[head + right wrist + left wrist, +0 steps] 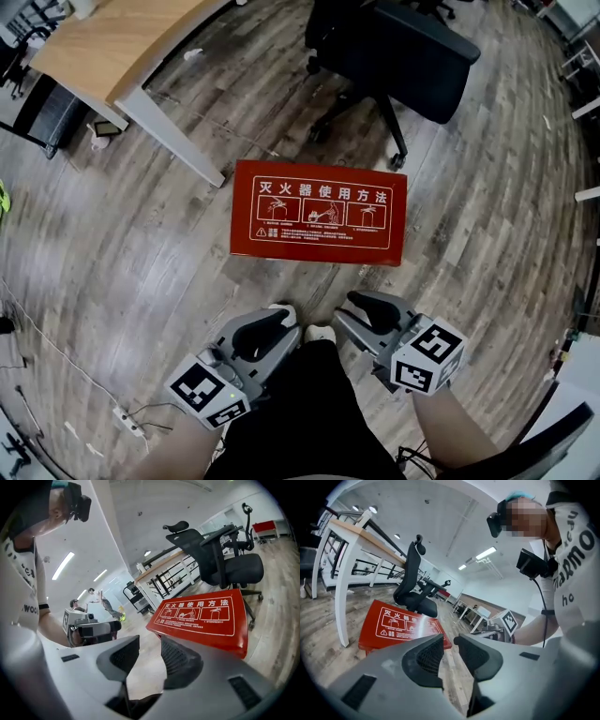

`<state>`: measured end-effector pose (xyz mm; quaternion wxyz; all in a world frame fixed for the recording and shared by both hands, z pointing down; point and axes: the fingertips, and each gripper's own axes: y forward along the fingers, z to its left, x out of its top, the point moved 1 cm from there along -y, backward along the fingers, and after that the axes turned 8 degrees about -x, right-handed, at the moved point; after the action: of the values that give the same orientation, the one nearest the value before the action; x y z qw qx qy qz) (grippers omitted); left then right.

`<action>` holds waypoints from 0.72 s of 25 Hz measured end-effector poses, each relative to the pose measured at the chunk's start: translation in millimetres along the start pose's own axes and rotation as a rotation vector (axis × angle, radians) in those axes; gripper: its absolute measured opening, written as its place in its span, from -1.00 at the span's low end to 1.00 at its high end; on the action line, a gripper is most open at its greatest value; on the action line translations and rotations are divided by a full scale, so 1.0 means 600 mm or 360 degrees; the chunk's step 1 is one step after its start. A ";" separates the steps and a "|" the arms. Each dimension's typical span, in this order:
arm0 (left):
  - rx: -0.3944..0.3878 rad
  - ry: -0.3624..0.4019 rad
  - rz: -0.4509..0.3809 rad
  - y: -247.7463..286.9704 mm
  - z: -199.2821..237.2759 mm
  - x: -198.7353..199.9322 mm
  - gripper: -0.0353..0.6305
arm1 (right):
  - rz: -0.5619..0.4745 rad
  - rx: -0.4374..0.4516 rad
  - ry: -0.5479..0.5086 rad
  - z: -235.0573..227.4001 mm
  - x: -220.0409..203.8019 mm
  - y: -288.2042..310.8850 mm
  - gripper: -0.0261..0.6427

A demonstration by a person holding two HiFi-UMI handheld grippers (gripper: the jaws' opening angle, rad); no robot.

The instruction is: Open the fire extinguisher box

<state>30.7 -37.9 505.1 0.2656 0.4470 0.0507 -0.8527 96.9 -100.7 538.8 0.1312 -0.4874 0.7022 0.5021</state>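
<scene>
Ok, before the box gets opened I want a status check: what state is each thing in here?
Fire extinguisher box: shut, lying flat on the floor, neither gripper touching it.
Left gripper: jaws slightly apart, nothing between them.
Right gripper: jaws apart, nothing between them.
Office chair: upright, empty.

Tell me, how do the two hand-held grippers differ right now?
The left hand-held gripper has its jaws only slightly apart, while the right hand-held gripper shows a wider gap. In the left gripper view the red box lies left of the jaws. In the right gripper view it lies to their right. Both are open, hold nothing, and stop short of the box, which lies flat on the floor.
</scene>
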 end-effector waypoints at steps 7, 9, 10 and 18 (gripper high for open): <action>-0.0037 -0.0176 -0.0108 0.040 0.072 -0.103 -0.50 | -0.0120 0.0050 0.0121 -0.067 -0.085 0.060 -0.54; -0.0088 -0.0229 -0.0124 0.053 0.108 -0.139 -0.50 | -0.0198 0.0073 0.0161 -0.089 -0.102 0.081 -0.52; -0.0110 -0.0246 -0.0132 0.059 0.128 -0.155 -0.48 | -0.0237 0.0080 0.0174 -0.100 -0.109 0.093 -0.50; -0.0148 -0.0317 -0.0418 0.101 0.258 -0.185 -0.40 | -0.0548 0.0147 0.0223 -0.166 -0.127 0.165 -0.46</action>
<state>-1.6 -94.6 694.2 0.1760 0.3371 0.1216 -0.9168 84.2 -139.7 693.3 0.1882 -0.6276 0.6382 0.4042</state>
